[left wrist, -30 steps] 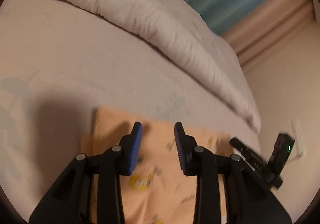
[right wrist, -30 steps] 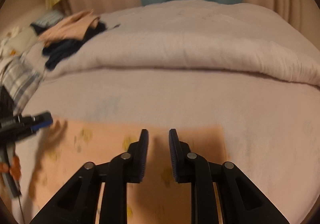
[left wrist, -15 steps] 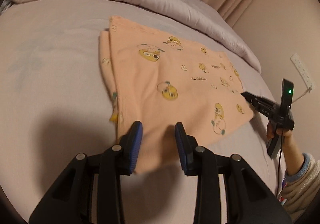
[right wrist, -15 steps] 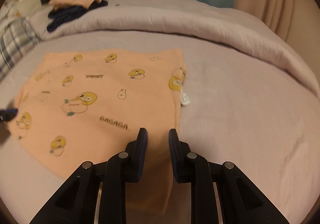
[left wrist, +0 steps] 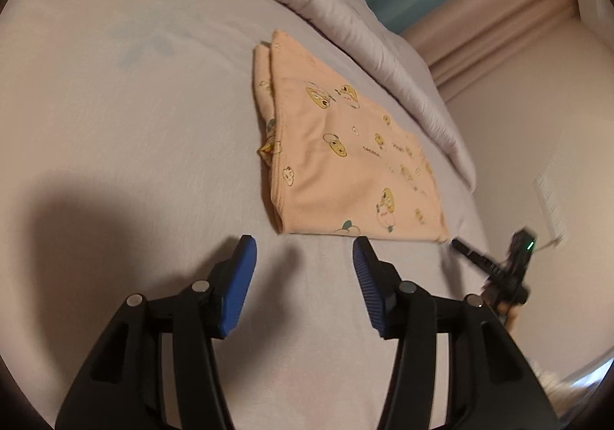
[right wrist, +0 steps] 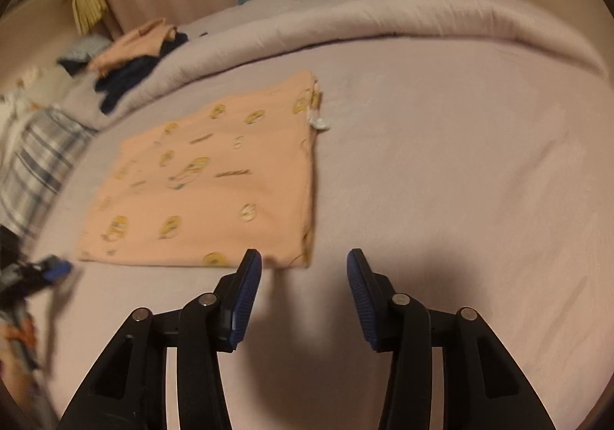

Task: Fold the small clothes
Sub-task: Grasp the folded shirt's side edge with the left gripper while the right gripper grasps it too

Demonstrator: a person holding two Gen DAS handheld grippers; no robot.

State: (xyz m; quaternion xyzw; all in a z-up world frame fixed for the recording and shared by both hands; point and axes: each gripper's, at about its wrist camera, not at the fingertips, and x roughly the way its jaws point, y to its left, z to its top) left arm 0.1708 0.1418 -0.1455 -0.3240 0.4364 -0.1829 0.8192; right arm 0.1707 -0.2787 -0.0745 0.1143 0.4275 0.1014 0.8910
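You had just let go of the peach garment (left wrist: 345, 161), so the fold in hand looked finished. It lay flat on the bed sheet (left wrist: 134, 104) as a neat rectangle of several layers, toward the far side of the bed, just before the rolled duvet (left wrist: 345, 19), which ran along that side. A small white label (right wrist: 320, 123) stuck out at its far right corner.

Your left gripper (left wrist: 303, 276) stood with its jaws apart, and they had just been opening; nothing was between them, only bare sheet. It hovered just short of the near left corner of the garment. Your right gripper (right wrist: 303, 284) was in the same state, jaws just opened and holding nothing, near the near right corner, with its left pad (right wrist: 245, 295) overlapping the near edge of the cloth in the right wrist view.

The cloth looked like thin, soft cotton knit, with printed yellow cartoon figures and a stitched hem along the left edge. I judge it will be limp and slip easily on the smooth sheet. The blue pads were ribbed, which should help.

If one more fold is wanted, I think the next move needs both grippers to pinch all layers at one edge together, so the stack does not slide apart. Otherwise it can go with the pile of clothes (right wrist: 130, 61) at the far left corner.
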